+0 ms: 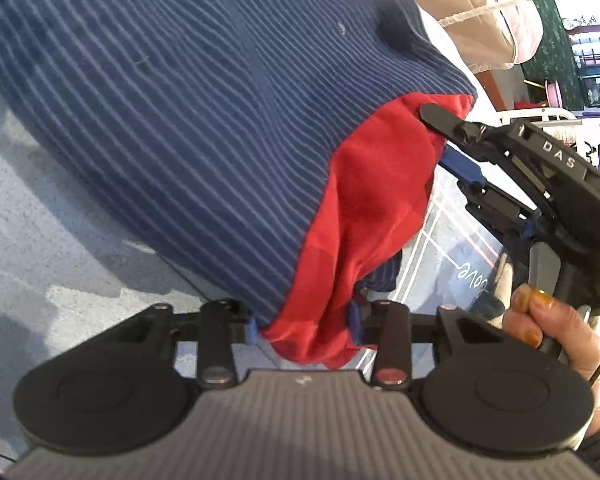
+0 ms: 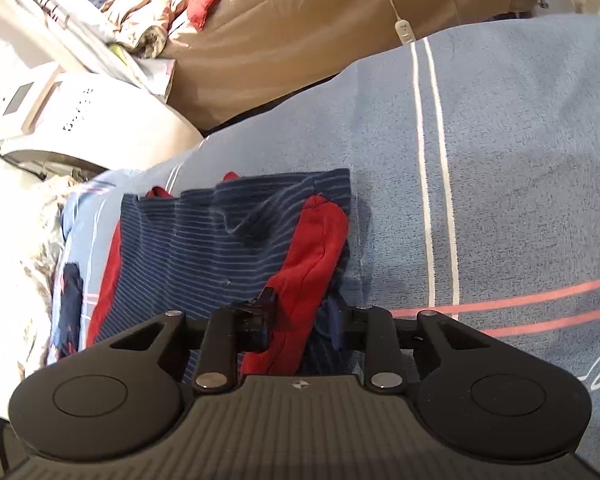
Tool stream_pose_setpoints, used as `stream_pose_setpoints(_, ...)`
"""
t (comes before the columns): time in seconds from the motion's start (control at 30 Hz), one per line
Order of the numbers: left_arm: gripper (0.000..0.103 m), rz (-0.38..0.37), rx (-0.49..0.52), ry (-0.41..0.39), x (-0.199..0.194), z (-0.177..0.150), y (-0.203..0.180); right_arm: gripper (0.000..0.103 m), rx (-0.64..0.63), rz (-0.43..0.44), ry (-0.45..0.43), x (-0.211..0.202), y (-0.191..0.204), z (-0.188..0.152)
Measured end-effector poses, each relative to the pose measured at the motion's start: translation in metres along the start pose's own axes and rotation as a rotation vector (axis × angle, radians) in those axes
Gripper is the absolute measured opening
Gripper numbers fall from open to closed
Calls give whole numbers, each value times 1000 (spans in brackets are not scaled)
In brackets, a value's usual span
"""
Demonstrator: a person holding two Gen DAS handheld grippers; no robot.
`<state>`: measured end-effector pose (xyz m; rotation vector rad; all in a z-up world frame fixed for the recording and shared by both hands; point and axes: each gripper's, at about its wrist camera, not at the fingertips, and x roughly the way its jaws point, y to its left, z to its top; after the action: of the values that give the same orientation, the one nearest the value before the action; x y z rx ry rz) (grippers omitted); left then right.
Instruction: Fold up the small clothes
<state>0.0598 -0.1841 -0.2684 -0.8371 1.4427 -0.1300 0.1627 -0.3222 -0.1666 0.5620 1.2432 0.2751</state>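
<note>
A small navy garment [image 1: 180, 120] with thin pale stripes and a red hem [image 1: 364, 200] fills the left wrist view, raised close to the camera. My left gripper [image 1: 304, 324] is shut on a bunched part of that red hem, with its blue pads against the cloth. My right gripper [image 1: 444, 140] holds the same hem further along, one black finger above the cloth and a blue pad below. In the right wrist view the garment [image 2: 204, 240] lies partly on a blue blanket [image 2: 520, 160], and the right gripper [image 2: 300, 308] is shut on the red hem [image 2: 316, 248].
The blanket has white and pink stripes. Tan bedding [image 2: 300, 40] with a red cloth on it lies beyond it, and a white appliance [image 2: 80, 120] stands at the left. A hand [image 1: 540, 320] holds the right gripper's handle.
</note>
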Motion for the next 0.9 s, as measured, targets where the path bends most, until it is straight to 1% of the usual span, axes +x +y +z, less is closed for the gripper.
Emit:
stream_pose_setpoints(0.03, 40, -3, -1, 1, 1, 0, 0, 54, 13, -1, 12, 3, -3, 1)
stream_pose_setpoints(0.07, 45, -10, 5, 8, 5, 1, 1, 57, 42, -10, 27, 8, -7, 1)
stream_pose_setpoints(0.1, 64, -37, 12, 12, 9, 2, 1, 55, 67, -14, 26, 11, -12, 2)
stream_pose_setpoints(0.13, 83, -85, 12, 10, 7, 1, 1, 55, 88, -3, 16, 12, -15, 2)
stream_pose_setpoints(0.17, 84, -108, 0, 14, 8, 1, -2, 51, 102, 1, 12, 12, -17, 2)
stream_pose_setpoints(0.2, 77, -83, 6, 17, 7, 1, -6, 41, 103, -7, 9, 11, -16, 1)
stream_pose_setpoints(0.23, 61, -43, 34, 23, 6, 1, -10, 37, 102, -17, 6, 10, -15, 0)
stream_pose_setpoints(0.27, 53, -13, 62, 26, 5, 0, -13, 29, 103, -26, 6, 8, -15, 0)
stream_pose_setpoints(0.3, 37, -18, 52, 31, 5, 1, -11, 25, 105, -33, 4, 5, -14, 0)
stream_pose_setpoints(0.33, 27, -50, 3, 42, 4, 2, -3, 24, 104, -40, -8, 1, -11, 0)
stream_pose_setpoints(0.37, 24, -84, -52, 55, 4, 3, 6, 22, 96, -41, -23, -3, -7, 0)
stream_pose_setpoints(0.4, 21, -105, -86, 71, 3, 4, 13, 21, 87, -35, -34, -7, -3, 0)
stream_pose_setpoints(0.43, 20, -116, -94, 79, 1, 5, 15, 21, 76, -32, -42, -10, 2, 1)
stream_pose_setpoints(0.53, 19, -142, -33, 70, -12, 8, 4, 20, 40, -62, -51, -16, 17, 5)
stream_pose_setpoints(0.6, 19, -199, -38, 74, -23, 12, 2, 20, 39, -67, -68, -21, 26, 9)
stream_pose_setpoints(0.67, 18, -253, -59, 83, -35, 20, 7, 19, 65, -46, -85, -28, 34, 15)
stream_pose_setpoints(0.7, 18, -277, -78, 95, -39, 23, 15, 18, 77, -36, -90, -32, 41, 18)
stream_pose_setpoints(0.77, 18, -349, -155, 112, -53, 31, 29, 17, 91, 6, -90, -35, 58, 25)
stream_pose_setpoints(0.83, 18, -421, -239, 122, -68, 40, 43, 17, 90, 49, -90, -32, 85, 34)
stream_pose_setpoints(0.9, 18, -487, -305, 111, -88, 51, 62, 17, 92, 102, -71, -20, 115, 44)
